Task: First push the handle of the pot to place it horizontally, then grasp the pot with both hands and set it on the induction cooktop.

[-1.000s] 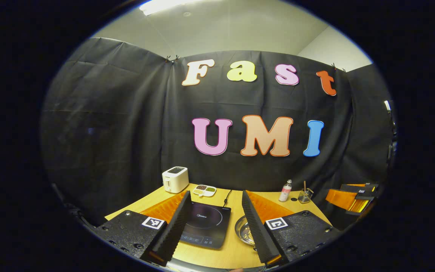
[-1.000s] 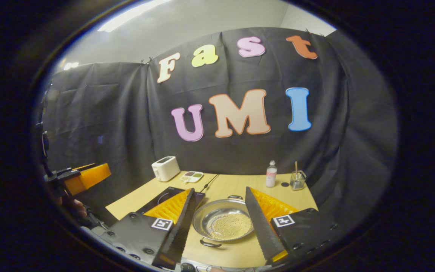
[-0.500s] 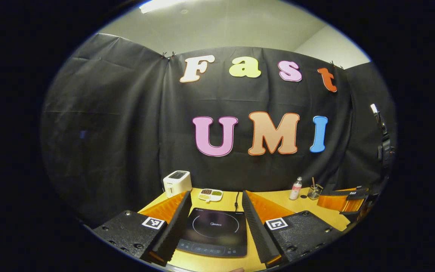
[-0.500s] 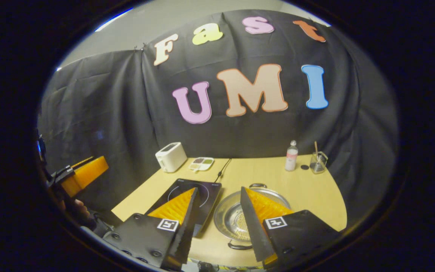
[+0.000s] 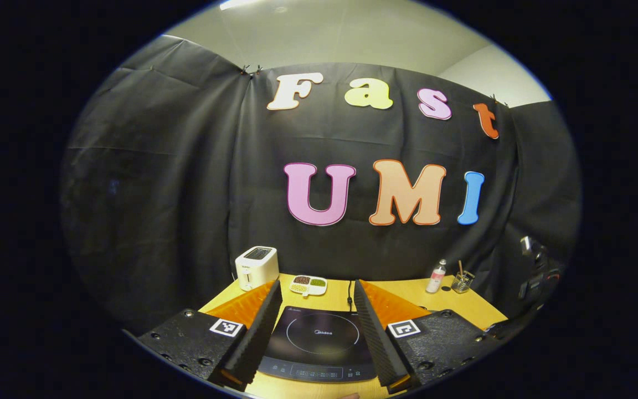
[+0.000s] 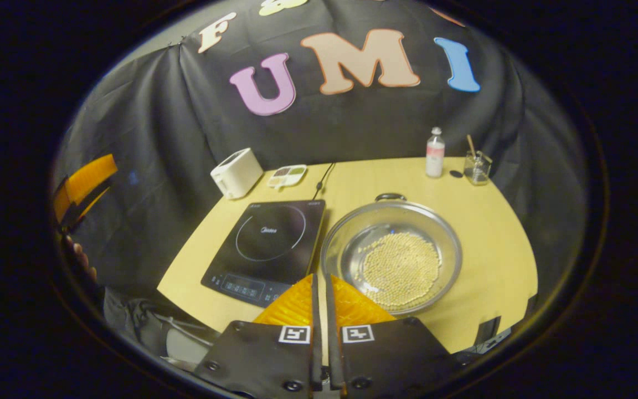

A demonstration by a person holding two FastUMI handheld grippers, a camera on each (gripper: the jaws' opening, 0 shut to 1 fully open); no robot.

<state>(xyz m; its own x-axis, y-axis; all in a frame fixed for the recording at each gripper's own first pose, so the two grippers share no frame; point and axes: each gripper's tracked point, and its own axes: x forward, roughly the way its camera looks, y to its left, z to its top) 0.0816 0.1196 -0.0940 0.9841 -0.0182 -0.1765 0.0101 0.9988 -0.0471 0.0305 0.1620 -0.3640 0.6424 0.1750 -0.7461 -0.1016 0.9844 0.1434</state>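
Above the pot's [image 6: 391, 252] near rim, I hold my right claw [image 6: 320, 282] pinched nearly closed on nothing, a blunt pusher for its handle [image 6: 390, 197]; my left claw [image 5: 317, 327] gapes wide over the cooktop [image 5: 319, 343].

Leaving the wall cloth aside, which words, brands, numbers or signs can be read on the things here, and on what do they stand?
No text can be read for certain.
Cooktop: logo inside the ring and print by the buttons, too small.
Bottle: label blurred.
Toaster: small front mark, unreadable.
Left tongs, right tongs: square black-and-white markers, no letters.
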